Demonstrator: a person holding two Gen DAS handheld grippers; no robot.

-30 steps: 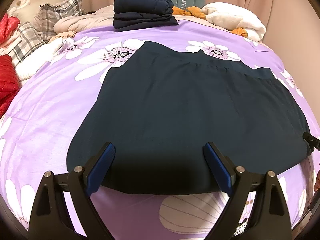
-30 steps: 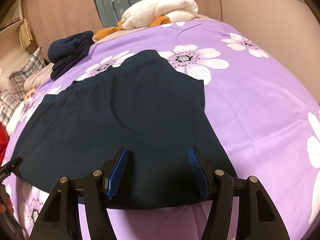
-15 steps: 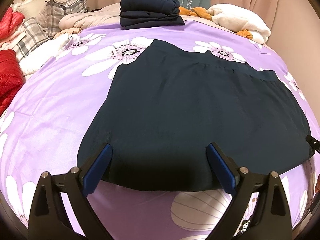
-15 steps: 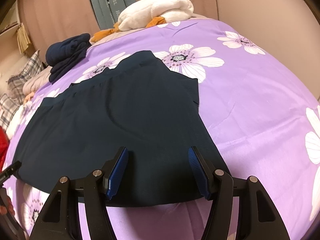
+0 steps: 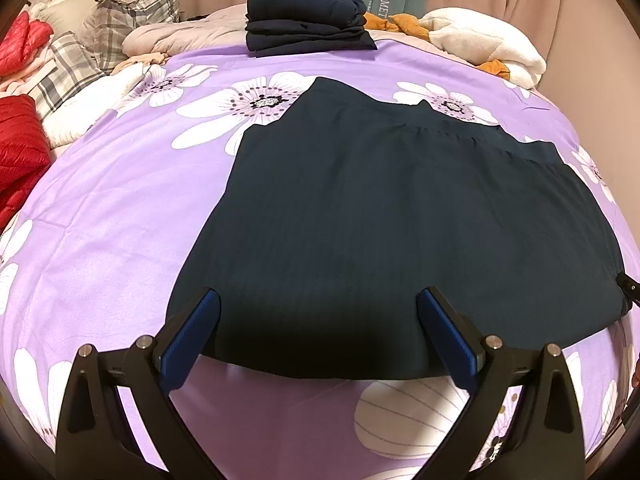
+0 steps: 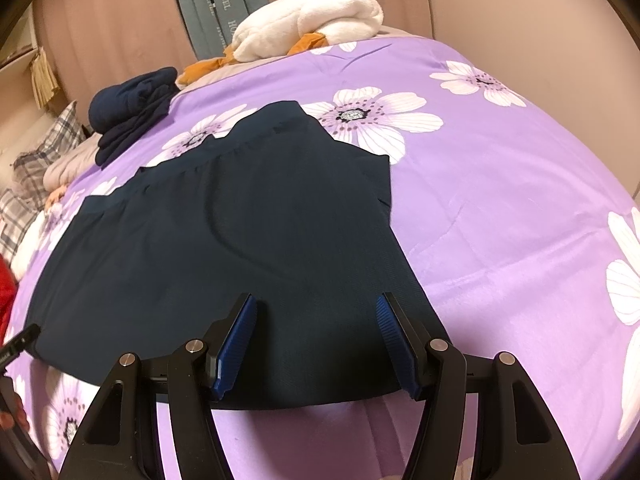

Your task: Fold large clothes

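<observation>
A dark navy garment (image 5: 400, 208) lies spread flat on the purple flowered bed cover (image 5: 112, 220), its waistband toward the far side. My left gripper (image 5: 318, 296) hovers over the near hem on the garment's left part. Its jaws are opening wide, with only flat cloth below them and nothing pinched. My right gripper (image 6: 316, 300) stands half open above the near hem of the garment (image 6: 224, 248) at its right part, pads clear of the cloth. Each gripper's tip shows at the edge of the other's view.
A stack of folded navy clothes (image 5: 304, 16) sits at the far side of the bed. A white plush blanket (image 5: 488, 44) lies far right. Plaid pillows (image 5: 132, 12) and a red jacket (image 5: 16, 148) lie at the left. Curtains hang behind.
The left gripper's jaws have spread a little wider and it has shifted slightly to the left. The right gripper and the garment have kept still.
</observation>
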